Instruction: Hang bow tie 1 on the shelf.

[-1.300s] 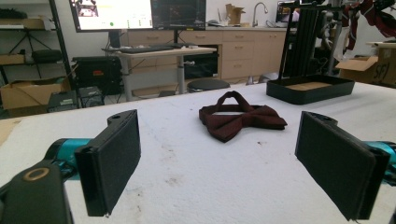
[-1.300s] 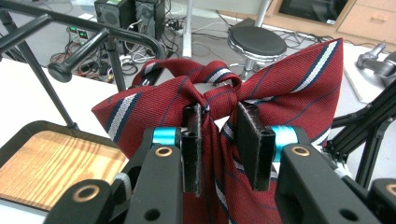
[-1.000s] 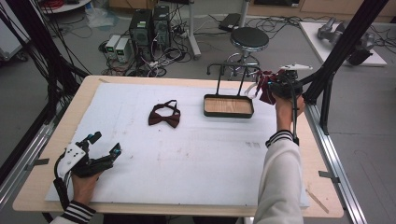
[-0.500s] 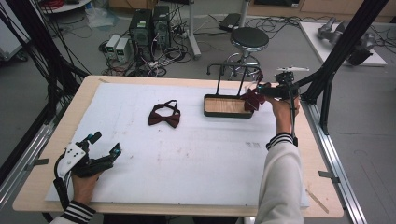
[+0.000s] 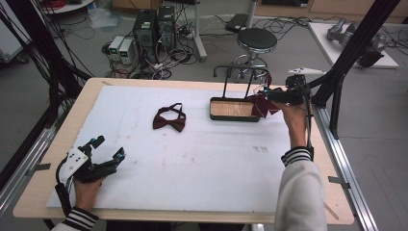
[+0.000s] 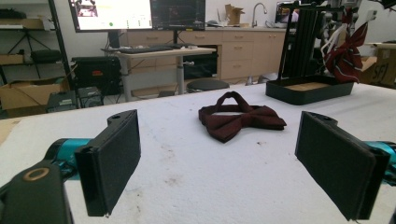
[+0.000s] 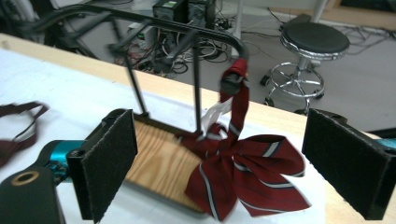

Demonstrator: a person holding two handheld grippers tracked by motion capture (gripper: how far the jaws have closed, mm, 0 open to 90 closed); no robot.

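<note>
Striped bow tie [image 7: 243,172] hangs from rack [image 7: 196,32]; right gripper [image 7: 224,163] just released (jaws wide).

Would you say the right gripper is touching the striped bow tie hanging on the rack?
Apart: in the right gripper view the right gripper stands open, both pads clear of the striped bow tie.

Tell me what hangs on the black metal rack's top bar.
A striped dark-red bow tie hangs by its strap from the black metal rack's bar, drooping over the wooden tray base, hiding part of it.
</note>
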